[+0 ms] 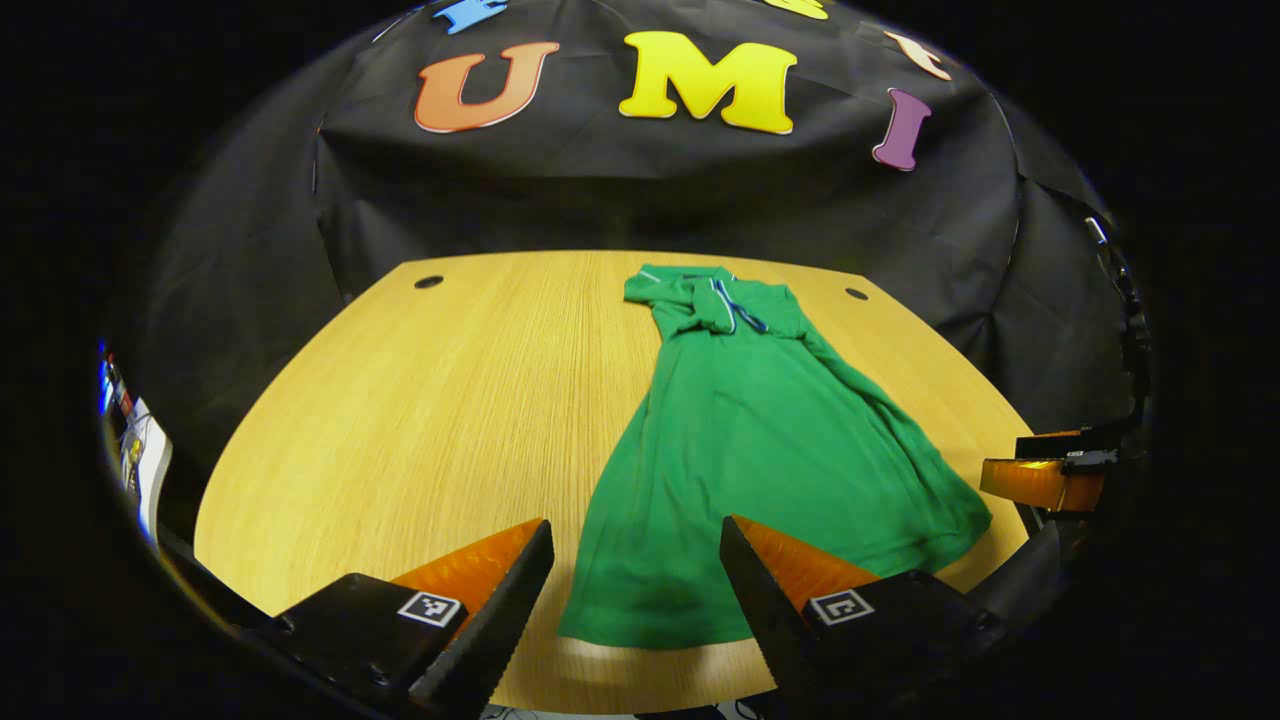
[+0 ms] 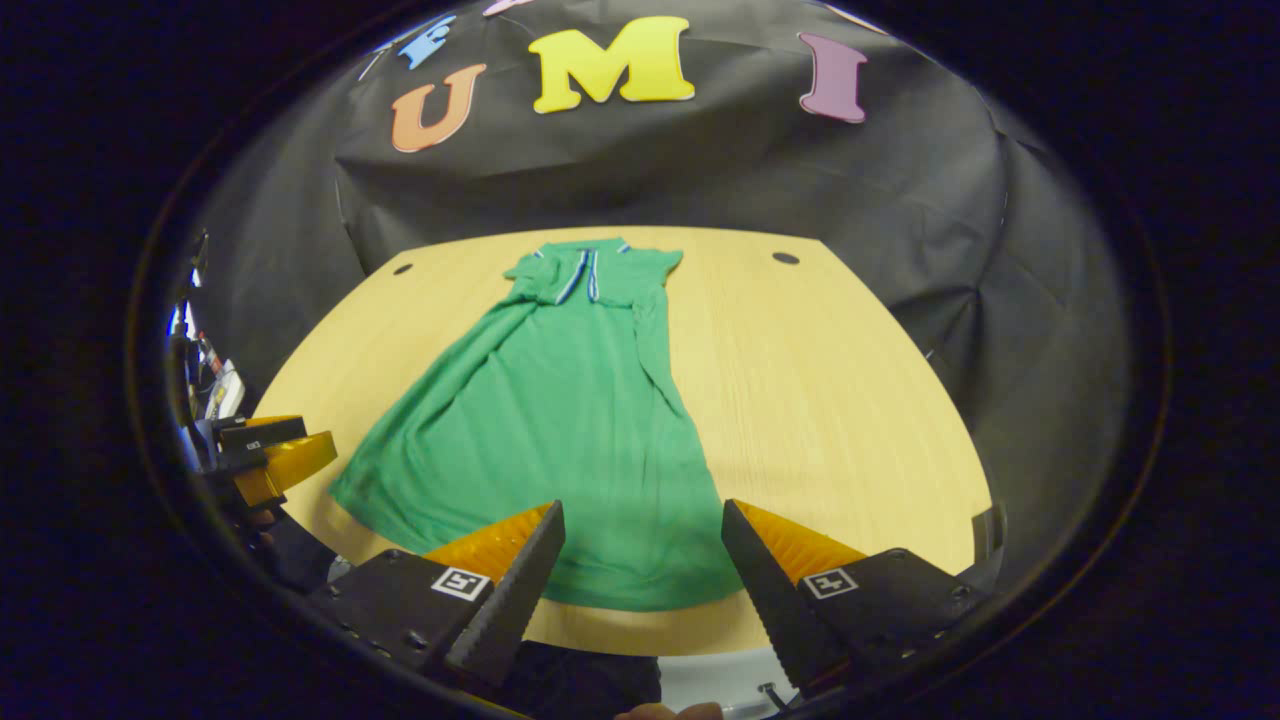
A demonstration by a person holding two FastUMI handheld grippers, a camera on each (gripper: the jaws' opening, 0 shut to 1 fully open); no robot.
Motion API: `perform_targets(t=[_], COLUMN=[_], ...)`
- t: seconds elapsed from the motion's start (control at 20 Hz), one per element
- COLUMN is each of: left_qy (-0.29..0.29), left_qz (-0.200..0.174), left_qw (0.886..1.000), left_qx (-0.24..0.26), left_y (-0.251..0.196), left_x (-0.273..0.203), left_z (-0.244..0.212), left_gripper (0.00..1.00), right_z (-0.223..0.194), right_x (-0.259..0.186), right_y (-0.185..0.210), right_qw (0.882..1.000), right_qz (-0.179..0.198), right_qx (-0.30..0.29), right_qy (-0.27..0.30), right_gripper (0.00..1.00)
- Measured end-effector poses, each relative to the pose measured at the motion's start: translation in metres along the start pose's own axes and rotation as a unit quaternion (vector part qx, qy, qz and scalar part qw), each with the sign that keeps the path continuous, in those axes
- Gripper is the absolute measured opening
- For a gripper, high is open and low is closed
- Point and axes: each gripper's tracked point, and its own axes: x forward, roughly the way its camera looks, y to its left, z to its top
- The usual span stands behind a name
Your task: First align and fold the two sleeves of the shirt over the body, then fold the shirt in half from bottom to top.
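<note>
**Both sleeves look folded in; bottom-to-top fold not started — hem grab is the risk**

Table point(image 1: 400, 400): pale wood, shirt point(image 1: 760, 440) lies flat on it lengthwise, collar point(image 1: 720, 300) at the far end, hem point(image 1: 640, 625) at the near edge. Same layout in the right gripper view: shirt point(image 2: 560, 430), collar point(image 2: 585, 270).

Grippers: left gripper point(image 1: 637, 600) spread wide, empty, above the hem's left corner. Right gripper point(image 2: 643, 580) also spread, empty, above the hem's right corner. Neither touches cloth as far as I can tell.

Risks, my read:
- Hem sits near the table edge. A low pinch could hit wood or drag the hem off the edge.
- Each sleeve seems to lie loose over the body. Lifting the hem fast could slide them out and undo the fold.
- Uneven lift between the two corners would skew the half fold; the shirt's far side in each view already flares wider.
- Pinching one layer only would leave the back panel behind.

Hard to make out:
- Sleeve edges blend into the body, same green; exact overlap unclear.
- Gap between fingers and cloth can't be judged.
- Other gripper shows partly at the rim in each view point(image 1: 1045, 480) point(image 2: 265, 455); its jaws are cut off.
</note>
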Motion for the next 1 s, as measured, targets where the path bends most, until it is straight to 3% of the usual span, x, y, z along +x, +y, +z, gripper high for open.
perform_targets(t=[0.15,0.25,0.3,0.5,1.0], left_qy=[0.019,0.031,0.038,0.053,0.075], left_qz=[0.01,0.017,0.021,0.034,0.046], left_qw=[1.0,0.999,0.999,0.998,0.996], left_qx=[0.001,0.002,-0.003,-0.013,-0.011], left_y=[0.009,0.014,0.017,0.023,0.024], left_x=[0.009,0.014,0.015,0.02,0.017], left_z=[-0.02,-0.03,-0.033,-0.041,-0.053], left_gripper=[1.0,1.0,1.0,1.0,1.0], right_z=[-0.021,-0.03,-0.034,-0.044,-0.044], right_x=[0.018,0.027,0.029,0.038,0.042], right_y=[-0.009,-0.012,-0.013,-0.018,-0.031], right_qw=[1.0,0.999,0.999,0.998,0.996], right_qz=[-0.01,-0.011,-0.013,-0.023,-0.022], right_qx=[-0.006,0.002,0.004,0.008,0.027], right_qy=[0.025,0.038,0.042,0.062,0.08], right_gripper=[0.94,0.98,0.94,0.97,0.94])
